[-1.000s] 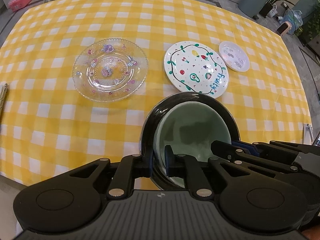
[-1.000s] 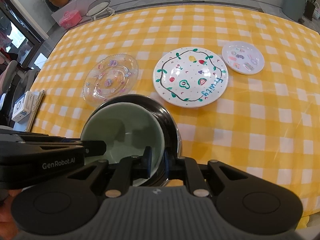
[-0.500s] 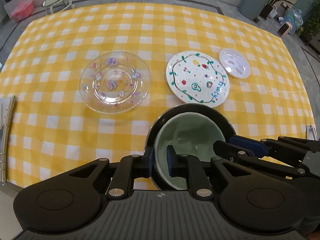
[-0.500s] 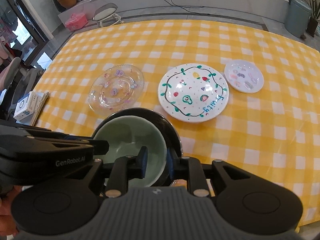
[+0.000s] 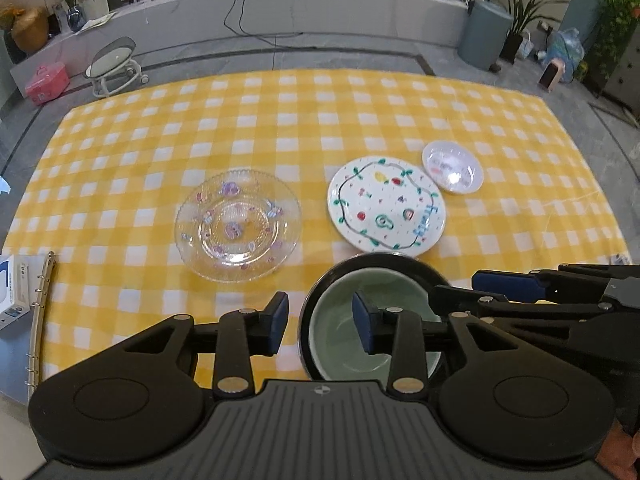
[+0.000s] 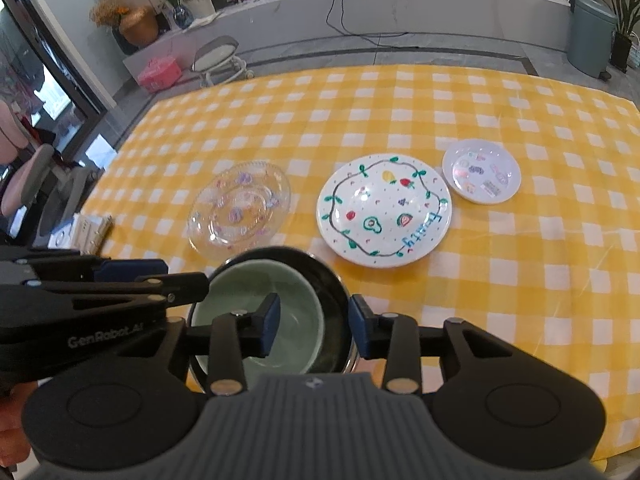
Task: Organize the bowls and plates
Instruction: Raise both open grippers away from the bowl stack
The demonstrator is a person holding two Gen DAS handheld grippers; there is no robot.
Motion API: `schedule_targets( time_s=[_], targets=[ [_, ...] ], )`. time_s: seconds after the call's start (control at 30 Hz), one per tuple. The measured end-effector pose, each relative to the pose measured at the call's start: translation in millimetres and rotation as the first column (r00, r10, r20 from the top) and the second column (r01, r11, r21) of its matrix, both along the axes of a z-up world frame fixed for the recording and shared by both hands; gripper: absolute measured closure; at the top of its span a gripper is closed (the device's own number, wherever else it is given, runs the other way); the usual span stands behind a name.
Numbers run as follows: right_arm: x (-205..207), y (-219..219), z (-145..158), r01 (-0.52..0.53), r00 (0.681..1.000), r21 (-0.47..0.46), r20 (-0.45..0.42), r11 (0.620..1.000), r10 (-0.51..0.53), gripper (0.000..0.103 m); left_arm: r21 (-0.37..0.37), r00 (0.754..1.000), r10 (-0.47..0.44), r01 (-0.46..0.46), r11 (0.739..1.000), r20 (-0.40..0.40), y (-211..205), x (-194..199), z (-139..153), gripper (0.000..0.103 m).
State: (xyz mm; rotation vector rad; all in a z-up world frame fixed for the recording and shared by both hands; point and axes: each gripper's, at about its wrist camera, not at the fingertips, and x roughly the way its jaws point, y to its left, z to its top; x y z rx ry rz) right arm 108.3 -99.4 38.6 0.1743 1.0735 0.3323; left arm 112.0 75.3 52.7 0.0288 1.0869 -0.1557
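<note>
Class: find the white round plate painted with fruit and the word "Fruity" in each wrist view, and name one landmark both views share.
Left wrist: Fruity plate right of centre, beyond the green bowl.
Right wrist: Fruity plate near centre, beyond and right of the bowl.
Shared landmark: the small white saucer just beyond its right edge.

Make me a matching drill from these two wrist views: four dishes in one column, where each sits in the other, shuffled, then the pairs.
Dishes:
1. green bowl
2. glass plate
3. fruit-painted plate
4. small white plate

Places:
A. farthest right on the checked cloth
B. nested inside the black bowl
C. farthest left of the three plates
D. middle of the three plates

Pairs: 1-B, 2-C, 3-D, 4-A
</note>
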Motion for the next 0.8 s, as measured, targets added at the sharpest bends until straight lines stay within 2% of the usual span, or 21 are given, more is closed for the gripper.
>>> schedule_targets(
  time_s=[0.2,0.3,0.43,0.6,0.8],
  targets=[
    [-1,-17,8,0.036,0.999,0.038,0.028,0.999,-0.037,0.060,-0.083,0.998,0.013,-0.009,0.997,0.055,0,-6,3,0.060],
    [-3,-29,9,0.063,0.997,0.062,0.043,0.996,-0.066,0.058,-0.140,0.995,0.028,-0.014,0.990,0.099,1,-12,3,0.053],
    [-6,-46,4,0.102,0.993,0.111,0.054,0.989,-0.109,0.056,-0.157,0.984,0.039,-0.011,0.987,0.176,-1,-21,2,0.049],
    [-13,-62,-10,0.135,0.987,0.135,0.067,0.982,-0.145,0.055,-0.263,0.976,0.103,-0.050,0.963,0.193,5,-28,-6,0.042],
    [-17,-79,-33,0.181,0.980,0.163,0.050,0.970,-0.191,0.055,-0.271,0.966,0.144,-0.083,0.959,0.214,10,-29,-17,0.039]
  ],
)
